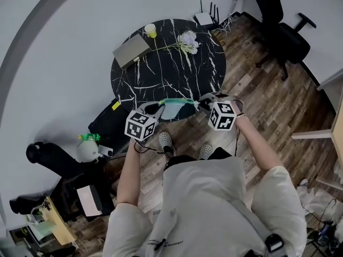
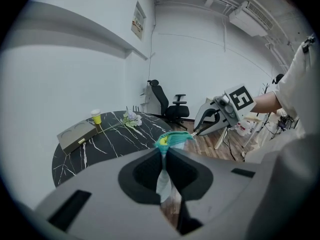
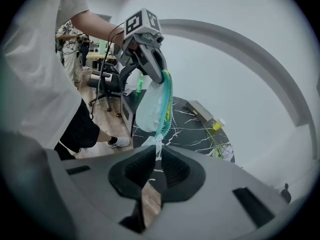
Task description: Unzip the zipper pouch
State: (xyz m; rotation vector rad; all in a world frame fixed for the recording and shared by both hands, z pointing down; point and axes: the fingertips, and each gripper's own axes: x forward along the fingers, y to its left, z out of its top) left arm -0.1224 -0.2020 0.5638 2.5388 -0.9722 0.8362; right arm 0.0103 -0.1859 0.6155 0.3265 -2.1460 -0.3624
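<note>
A pale, see-through zipper pouch (image 1: 172, 107) with a teal zipper hangs in the air between my two grippers, over the near rim of the round black marble table (image 1: 161, 74). My left gripper (image 1: 157, 110) is shut on one end of the pouch (image 2: 172, 140), and the fabric runs down between its jaws. My right gripper (image 1: 205, 104) grips the white pull tab (image 3: 157, 145) at the other end of the zipper, its jaws nearly together on it. In the right gripper view the pouch (image 3: 151, 106) bulges below the left gripper (image 3: 161, 74).
On the table lie a flat grey box (image 1: 130, 49), a yellow cup (image 1: 150, 30) and a pale flower (image 1: 187, 40). A black office chair (image 1: 278, 28) stands at the back right. Black bags (image 1: 110, 125) sit on the wooden floor to the left.
</note>
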